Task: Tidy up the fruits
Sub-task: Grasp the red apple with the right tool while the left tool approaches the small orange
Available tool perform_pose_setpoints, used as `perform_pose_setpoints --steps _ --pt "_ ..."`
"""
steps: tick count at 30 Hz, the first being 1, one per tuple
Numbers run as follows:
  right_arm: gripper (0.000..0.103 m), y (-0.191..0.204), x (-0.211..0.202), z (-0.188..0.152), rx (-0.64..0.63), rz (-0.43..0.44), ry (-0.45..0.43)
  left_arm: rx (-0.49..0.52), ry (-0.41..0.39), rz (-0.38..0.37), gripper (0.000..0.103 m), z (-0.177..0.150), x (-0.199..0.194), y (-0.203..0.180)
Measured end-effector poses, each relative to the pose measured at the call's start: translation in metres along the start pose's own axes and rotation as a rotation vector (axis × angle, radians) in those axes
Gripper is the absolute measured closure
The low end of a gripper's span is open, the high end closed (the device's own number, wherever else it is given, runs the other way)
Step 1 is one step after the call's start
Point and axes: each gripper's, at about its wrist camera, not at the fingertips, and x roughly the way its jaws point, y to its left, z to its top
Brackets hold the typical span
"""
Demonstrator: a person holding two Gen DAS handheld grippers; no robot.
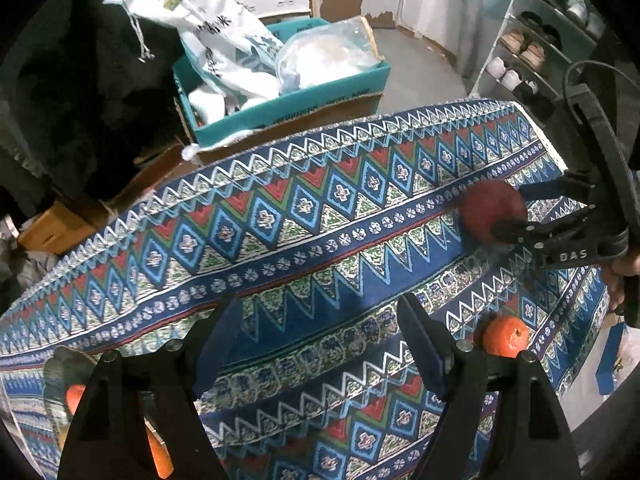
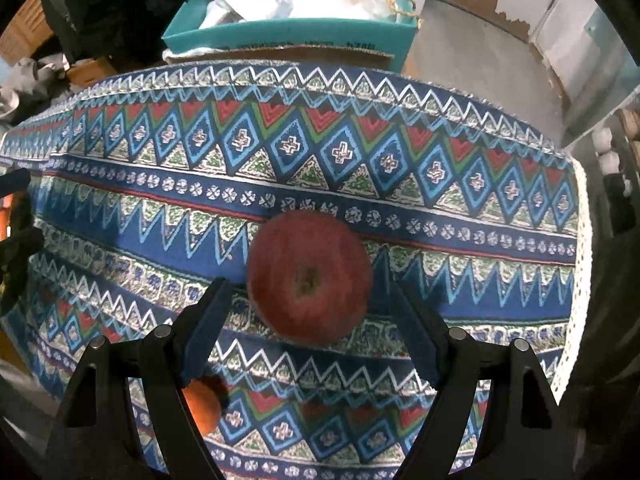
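A red apple (image 2: 308,276) lies on the patterned tablecloth (image 2: 360,148). My right gripper (image 2: 308,286) points down over it, open, one finger on each side, with a small gap showing between each pad and the fruit. The left wrist view shows the same apple (image 1: 488,208) far right, with the right gripper (image 1: 518,210) around it. A mandarin (image 1: 506,342) sits nearer, beside my left gripper (image 1: 316,316), which hangs open over bare cloth. The mandarin (image 2: 202,408) is partly hidden behind my right gripper's left finger.
Beyond the table's far edge, a teal box (image 1: 296,104) holds white bags. A shoe rack (image 1: 532,52) stands at the far right. At lower left, a clear dish (image 1: 60,376) with orange pieces (image 1: 76,396) is mostly hidden behind my left finger.
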Motion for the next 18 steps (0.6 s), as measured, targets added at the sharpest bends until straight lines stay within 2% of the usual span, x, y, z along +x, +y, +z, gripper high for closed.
perform_pose_setpoints --steps 6,9,14,18 --pt "0.022 -0.003 0.018 0.005 0.005 0.020 0.010 0.007 0.020 -0.017 0.022 0.003 0.013 -0.004" --pt "0.030 -0.004 0.027 0.006 0.011 0.022 0.016 0.005 0.027 -0.027 0.022 0.003 0.018 -0.006" --pt "0.031 -0.002 0.027 0.003 0.013 0.003 -0.006 0.005 0.032 -0.045 0.022 0.002 0.018 -0.012" --pt "0.031 -0.007 0.014 -0.014 0.060 -0.006 -0.037 -0.004 0.034 -0.080 0.022 0.002 0.015 -0.023"
